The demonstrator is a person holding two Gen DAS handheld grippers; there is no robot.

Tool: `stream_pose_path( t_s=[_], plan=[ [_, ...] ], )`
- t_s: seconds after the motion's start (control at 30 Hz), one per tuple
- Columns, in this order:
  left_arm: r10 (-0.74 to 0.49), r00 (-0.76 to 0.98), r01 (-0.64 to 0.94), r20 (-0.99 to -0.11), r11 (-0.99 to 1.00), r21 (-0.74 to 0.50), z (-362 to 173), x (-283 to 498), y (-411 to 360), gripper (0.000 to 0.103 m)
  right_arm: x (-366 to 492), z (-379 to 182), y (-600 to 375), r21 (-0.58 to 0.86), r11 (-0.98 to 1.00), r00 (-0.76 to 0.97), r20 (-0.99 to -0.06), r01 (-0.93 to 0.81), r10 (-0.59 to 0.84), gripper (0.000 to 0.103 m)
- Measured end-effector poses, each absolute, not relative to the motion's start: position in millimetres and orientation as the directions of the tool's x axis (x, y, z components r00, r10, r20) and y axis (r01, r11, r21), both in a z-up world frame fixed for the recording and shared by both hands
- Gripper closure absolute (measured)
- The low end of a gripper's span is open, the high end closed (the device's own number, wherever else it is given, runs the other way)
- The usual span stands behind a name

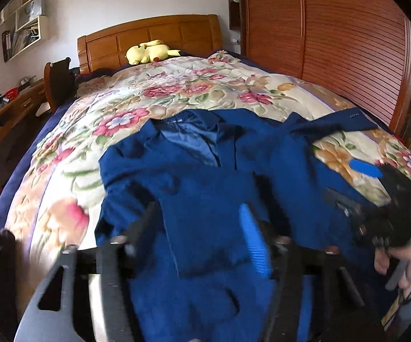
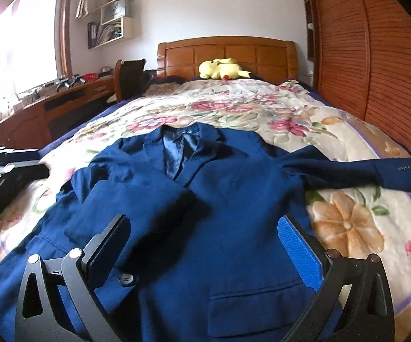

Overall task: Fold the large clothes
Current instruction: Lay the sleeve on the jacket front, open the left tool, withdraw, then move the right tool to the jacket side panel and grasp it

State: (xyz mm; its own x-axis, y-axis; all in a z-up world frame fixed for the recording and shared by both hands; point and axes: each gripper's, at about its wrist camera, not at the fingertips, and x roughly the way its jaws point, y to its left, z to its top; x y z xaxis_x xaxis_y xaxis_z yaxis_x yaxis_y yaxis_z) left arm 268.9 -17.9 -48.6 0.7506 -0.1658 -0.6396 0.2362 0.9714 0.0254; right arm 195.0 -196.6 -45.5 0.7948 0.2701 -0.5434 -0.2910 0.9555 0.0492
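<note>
Blue suit jacket (image 2: 205,213) lying face-up on the floral quilt (image 2: 345,228) at the foot of the bed, collar pointing toward the wooden headboard (image 2: 225,54). One sleeve (image 2: 131,202) is lying folded across the chest; the other sleeve (image 2: 356,171) is stretching out sideways over the quilt toward the slatted wardrobe (image 2: 376,71). The left gripper (image 1: 199,228) is hovering over the folded sleeve with jaws apart and nothing between them; the right gripper (image 2: 205,245) is hanging above the jacket front, jaws likewise standing wide and empty. Risks, as judged from here: the freed sleeve is resting loosely and could be sliding off the chest if the front panel is dragged; a pad catching the button (image 2: 126,279) or pocket flap (image 2: 251,293) could be rumpling the panel; gripping the outstretched sleeve too near the cuff could be letting it sag and twist mid-fold.
</note>
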Motion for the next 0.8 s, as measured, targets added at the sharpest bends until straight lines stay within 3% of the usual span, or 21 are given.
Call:
stream_pose_path(
  t_s=[0.07, 0.43, 0.8],
  plan=[
    [-0.174, 0.755, 0.226, -0.632, 0.974, 0.002, -55, 261, -10, 0.03, 194, -47, -194, 0.037, 0.953, 0.791, -0.549, -0.3, 0.27, 0.0],
    [-0.123, 0.774, 0.088, -0.621, 0.992, -0.086, -97, 218, 47, 0.03, 203, -63, -178, 0.008, 0.932, 0.76, -0.576, -0.363, 0.301, 0.0],
    [-0.093, 0.831, 0.044, -0.548, 0.994, -0.102, -96, 188, 74, 0.03, 217, -84, -168, -0.018, 0.93, 0.735, -0.618, -0.368, 0.279, 0.0]
  ],
)
